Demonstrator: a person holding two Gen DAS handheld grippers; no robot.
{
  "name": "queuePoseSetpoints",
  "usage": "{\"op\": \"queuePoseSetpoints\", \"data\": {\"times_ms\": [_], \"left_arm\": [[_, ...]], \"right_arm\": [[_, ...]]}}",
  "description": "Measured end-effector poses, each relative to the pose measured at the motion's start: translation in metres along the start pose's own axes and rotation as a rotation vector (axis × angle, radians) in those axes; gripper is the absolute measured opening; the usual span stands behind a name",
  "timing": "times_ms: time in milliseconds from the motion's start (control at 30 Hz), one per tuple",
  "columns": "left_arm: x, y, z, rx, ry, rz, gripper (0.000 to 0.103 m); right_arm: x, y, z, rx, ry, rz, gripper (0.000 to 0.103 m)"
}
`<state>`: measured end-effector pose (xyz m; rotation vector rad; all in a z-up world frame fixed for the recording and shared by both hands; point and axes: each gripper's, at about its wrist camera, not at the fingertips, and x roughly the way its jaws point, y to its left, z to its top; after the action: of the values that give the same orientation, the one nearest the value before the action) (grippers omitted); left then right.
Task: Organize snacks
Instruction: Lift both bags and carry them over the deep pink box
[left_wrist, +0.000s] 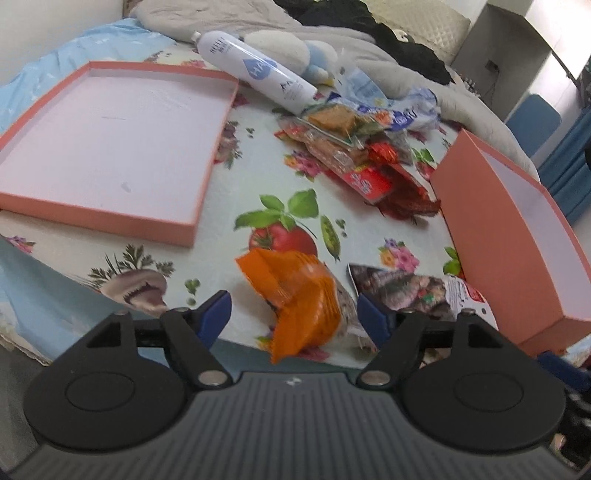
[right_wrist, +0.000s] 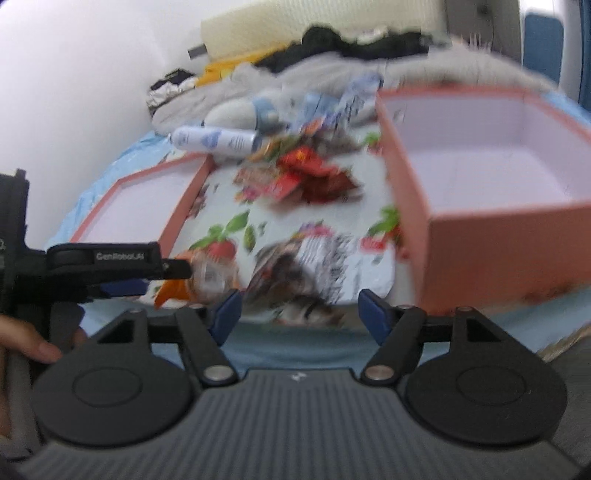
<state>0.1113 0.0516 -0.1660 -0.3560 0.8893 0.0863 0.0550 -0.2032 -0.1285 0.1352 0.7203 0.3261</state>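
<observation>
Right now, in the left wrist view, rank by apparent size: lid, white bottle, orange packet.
1. Lid: largest.
2. White bottle and orange packet: look alike; the packet is much nearer the camera, so unranked.

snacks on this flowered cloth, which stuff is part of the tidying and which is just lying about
For the job: orange crinkly snack packet; dark printed snack bag; red wrapper pile; deep pink cardboard box; shallow pink lid.
Lying about: white spray bottle; grey blanket.

left gripper (left_wrist: 293, 314) fingers spread, right gripper (right_wrist: 299, 308) fingers spread, both angled downward
</observation>
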Motion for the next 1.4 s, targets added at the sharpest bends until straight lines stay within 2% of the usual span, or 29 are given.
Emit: {"op": "queuePoseSetpoints", "data": {"times_ms": [167, 300, 400, 467, 567, 633, 667, 733, 933, 1167, 1400], "left_arm": [[0.001, 0.003, 0.008, -0.027, -0.024, -0.018, 0.079], [0.004, 0.005, 0.014, -0.058, -0.039, -0.025, 0.079], [0.009, 0.005, 0.016, -0.072, -0.021, -0.039, 0.079], [0.012, 0.004, 0.016, -0.077, -0.008, -0.042, 0.079], [0.017, 0.001, 0.014, -0.078, 0.01, -0.041, 0.079], [0.02, 0.0, 0.012, -0.087, 0.02, -0.041, 0.078], [0.021, 0.001, 0.011, -0.095, 0.025, -0.041, 0.078], [0.025, 0.002, 0.01, -0.111, 0.04, -0.042, 0.078], [0.034, 0.002, 0.006, -0.13, 0.077, -0.056, 0.078], [0.042, -0.002, 0.005, -0.093, 0.089, -0.057, 0.071], [0.05, -0.005, 0.003, -0.061, 0.096, -0.061, 0.067]], "right_arm": [[0.002, 0.01, 0.015, -0.152, -0.091, -0.003, 0.072], [0.034, 0.015, 0.024, -0.249, -0.059, 0.004, 0.072], [0.066, 0.017, 0.025, -0.309, 0.013, -0.011, 0.071], [0.08, 0.016, 0.024, -0.295, 0.045, 0.002, 0.071], [0.087, 0.012, 0.024, -0.224, 0.043, 0.002, 0.072], [0.092, 0.01, 0.025, -0.157, 0.043, 0.005, 0.077], [0.094, 0.009, 0.024, -0.127, 0.038, 0.01, 0.084], [0.1, 0.009, 0.02, -0.096, 0.045, 0.007, 0.085], [0.119, 0.014, 0.009, -0.107, 0.089, -0.019, 0.085], [0.124, 0.02, 0.003, -0.144, 0.057, -0.039, 0.085], [0.134, 0.02, -0.006, -0.163, 0.048, -0.023, 0.092]]}}
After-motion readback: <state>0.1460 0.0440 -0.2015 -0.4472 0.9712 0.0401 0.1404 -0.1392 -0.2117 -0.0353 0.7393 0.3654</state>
